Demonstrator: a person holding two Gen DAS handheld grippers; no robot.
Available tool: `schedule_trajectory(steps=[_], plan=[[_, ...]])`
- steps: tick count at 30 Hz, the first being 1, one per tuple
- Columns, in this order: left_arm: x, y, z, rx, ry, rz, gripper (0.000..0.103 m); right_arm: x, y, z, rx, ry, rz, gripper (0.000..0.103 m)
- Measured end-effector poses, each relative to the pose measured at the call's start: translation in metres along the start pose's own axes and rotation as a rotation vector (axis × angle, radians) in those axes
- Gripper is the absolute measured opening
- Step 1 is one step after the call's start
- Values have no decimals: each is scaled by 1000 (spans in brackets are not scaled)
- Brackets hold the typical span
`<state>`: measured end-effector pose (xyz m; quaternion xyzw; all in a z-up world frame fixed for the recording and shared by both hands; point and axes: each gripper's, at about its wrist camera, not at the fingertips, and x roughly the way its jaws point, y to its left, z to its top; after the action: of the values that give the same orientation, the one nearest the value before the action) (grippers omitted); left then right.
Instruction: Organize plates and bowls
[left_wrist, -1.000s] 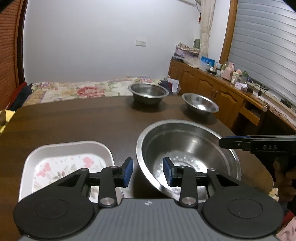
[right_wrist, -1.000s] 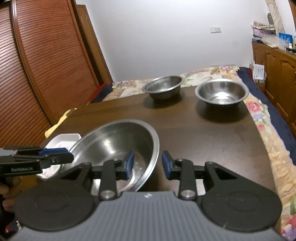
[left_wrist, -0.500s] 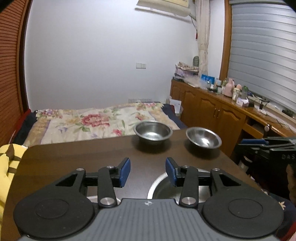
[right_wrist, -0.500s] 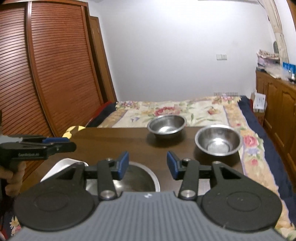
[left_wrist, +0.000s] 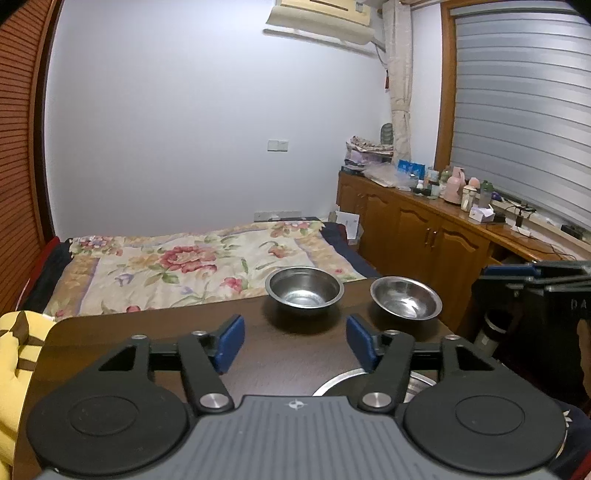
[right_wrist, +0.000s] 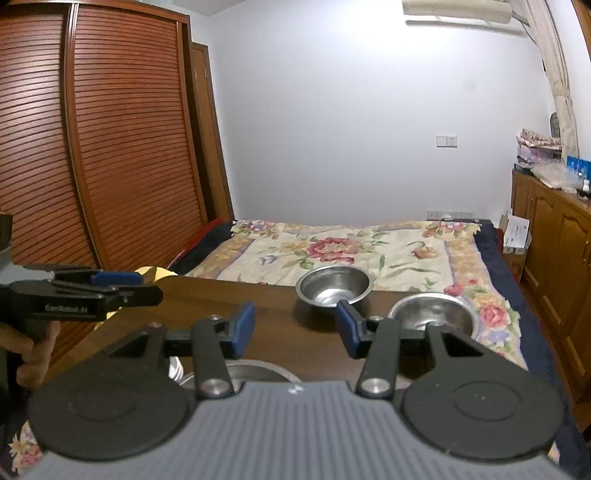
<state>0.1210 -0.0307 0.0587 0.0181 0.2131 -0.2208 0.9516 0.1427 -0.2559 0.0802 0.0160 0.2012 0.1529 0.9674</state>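
Observation:
Two steel bowls stand at the far edge of the dark wooden table: a deeper bowl on the left and a shallower bowl on the right. They also show in the right wrist view: the deeper bowl and the shallower bowl. A large steel bowl lies close below, only its rim showing; in the right wrist view its rim shows behind the fingers. A corner of the white plate peeks out. My left gripper and right gripper are open, empty, raised above the table.
A bed with a floral quilt lies beyond the table. Wooden cabinets with clutter run along the right wall. A slatted wardrobe stands on the left. A yellow cushion sits by the table's left edge.
Both grippers have lifted and tilted up from the large bowl and plate, so these have dropped nearly out of view. Both jaws have widened a little.

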Motion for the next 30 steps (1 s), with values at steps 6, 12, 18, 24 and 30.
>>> schedule_trajectory(steps=[6, 12, 18, 24, 30], plan=[[21, -1, 3, 26, -4, -44, 79, 8, -8, 7, -19, -42, -53, 62], [57, 5, 12, 40, 36, -41, 80, 37, -27, 11, -10, -29, -87, 65], [88, 12, 20, 52, 55, -27, 80, 74, -40, 13, -19, 22, -107, 65], [127, 21, 30, 52, 87, -26, 80, 110, -45, 17, -24, 68, -102, 65], [165, 30, 35, 45, 136, -27, 75, 143, -56, 24, 0, 117, -92, 65]])
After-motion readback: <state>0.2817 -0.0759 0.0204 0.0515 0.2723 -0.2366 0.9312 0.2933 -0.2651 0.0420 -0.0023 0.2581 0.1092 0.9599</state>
